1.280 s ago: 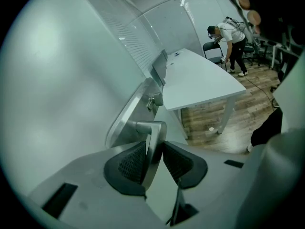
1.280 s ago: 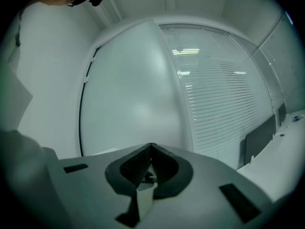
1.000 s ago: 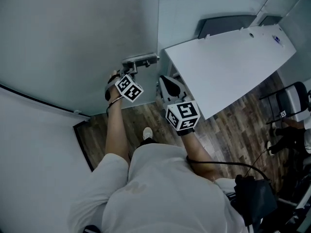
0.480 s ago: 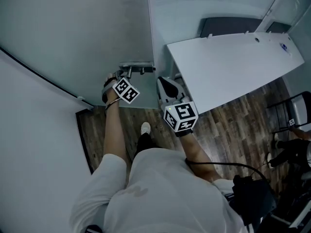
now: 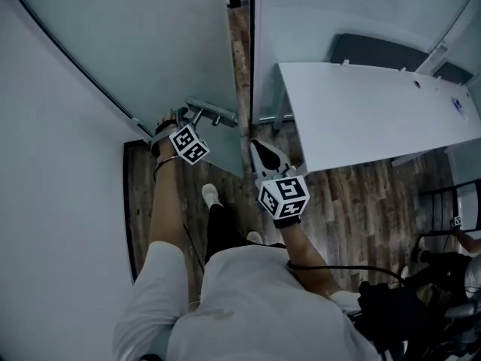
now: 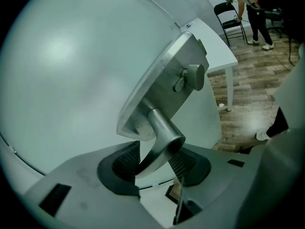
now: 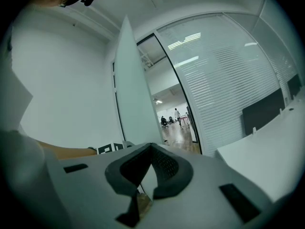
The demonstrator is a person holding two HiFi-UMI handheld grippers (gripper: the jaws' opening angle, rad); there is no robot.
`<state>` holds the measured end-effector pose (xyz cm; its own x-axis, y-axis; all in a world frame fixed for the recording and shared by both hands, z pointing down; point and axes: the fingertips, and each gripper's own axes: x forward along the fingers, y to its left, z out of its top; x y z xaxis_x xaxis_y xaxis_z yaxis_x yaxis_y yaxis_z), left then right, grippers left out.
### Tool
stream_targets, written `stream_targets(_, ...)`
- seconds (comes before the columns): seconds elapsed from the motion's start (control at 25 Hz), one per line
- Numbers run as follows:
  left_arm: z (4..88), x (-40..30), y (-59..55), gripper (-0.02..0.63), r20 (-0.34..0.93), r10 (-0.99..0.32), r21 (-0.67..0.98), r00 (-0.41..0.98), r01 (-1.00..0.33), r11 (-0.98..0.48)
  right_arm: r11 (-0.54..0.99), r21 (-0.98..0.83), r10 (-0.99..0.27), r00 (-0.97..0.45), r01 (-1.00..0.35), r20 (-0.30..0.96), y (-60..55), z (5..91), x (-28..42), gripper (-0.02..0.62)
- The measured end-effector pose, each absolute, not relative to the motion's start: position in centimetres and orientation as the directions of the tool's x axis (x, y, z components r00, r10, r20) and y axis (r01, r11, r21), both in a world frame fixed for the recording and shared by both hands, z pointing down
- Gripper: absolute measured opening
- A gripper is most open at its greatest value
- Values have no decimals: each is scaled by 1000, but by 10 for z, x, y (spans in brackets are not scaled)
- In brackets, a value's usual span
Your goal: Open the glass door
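Two tongs are up at the glass door (image 5: 150,43), one in each of the person's hands. The left tongs (image 5: 180,119) point down at the door handle (image 5: 214,113), a metal lever that juts from a steel plate (image 6: 167,80) on the frosted pane. In the left gripper view the lever (image 6: 159,137) runs straight between the jaws of these tongs (image 6: 155,163). They stand partly apart around it and have just been opening; the lever lies close against the ribbed pads, though no firm squeeze shows. Just beyond the lever, further up the plate, sits a small turn knob (image 6: 190,76). The right tongs (image 5: 255,145) hang free beside the left ones, on the far side of the door's edge, pointing level with their jaws pressed together on nothing. The right gripper view looks past these closed tongs (image 7: 151,149) along the door's edge (image 7: 131,94), which rises just to their left, and through the gap into a corridor beyond. The door stands ajar, with a strip of wooden floor (image 5: 239,21) showing ahead of the right tongs. A white tabletop (image 5: 376,111) stands to the right of the right tongs, near but not touching them.
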<state>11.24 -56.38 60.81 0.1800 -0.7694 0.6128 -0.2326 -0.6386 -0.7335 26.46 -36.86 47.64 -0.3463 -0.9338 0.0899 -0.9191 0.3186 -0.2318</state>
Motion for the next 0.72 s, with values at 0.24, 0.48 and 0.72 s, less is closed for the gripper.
stream_targets(0.24,624,64,-512,163,626,-751,-724,210,-200,-660,405,-228,-900,-430,-885,74,-352,478,222,3)
stream_targets(0.48,619,23,-478,175,595,-762,-731,255,-222,-645,479,-214,-867,-497,-851,39,-359,461,177,3)
stream_targets(0.72,621,-22,-444,183,637,-727,-709,256,-177,-683,497,-259,-849,-526,-828,54,-366,454,154,3)
